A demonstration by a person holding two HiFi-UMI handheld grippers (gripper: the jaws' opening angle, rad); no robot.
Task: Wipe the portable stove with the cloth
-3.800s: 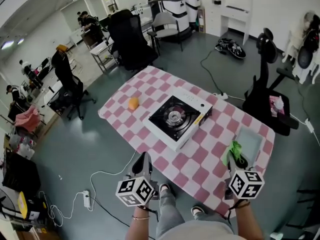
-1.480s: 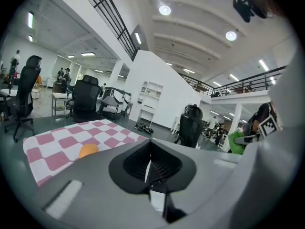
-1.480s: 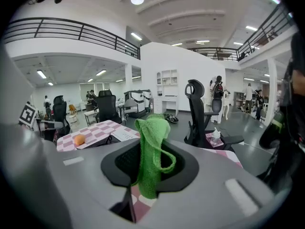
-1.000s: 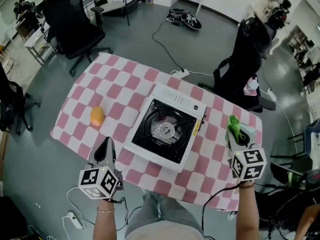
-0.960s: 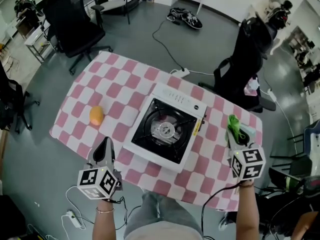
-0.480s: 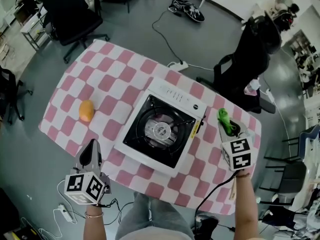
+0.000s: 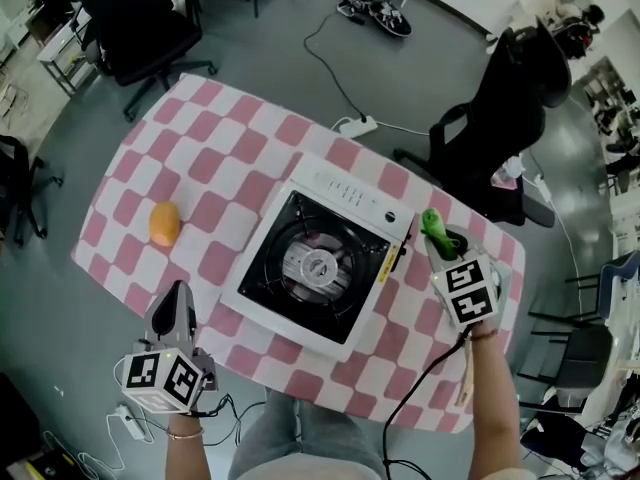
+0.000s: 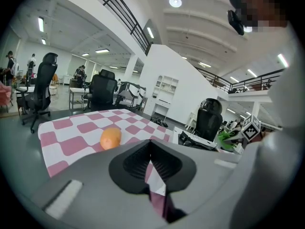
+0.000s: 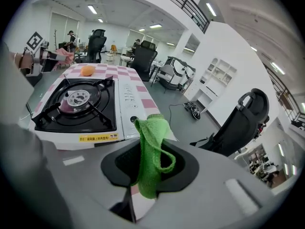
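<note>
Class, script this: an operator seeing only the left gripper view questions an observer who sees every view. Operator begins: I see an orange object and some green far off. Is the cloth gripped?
Observer: Yes, the right gripper is shut on the green cloth, which sticks up between its jaws.
Operator: Is it over the burner?
Observer: No; in the head view it is beside the stove, at its right edge, not over its top.
Operator: Anything on the burner?
Observer: Nothing; it is bare.
</note>
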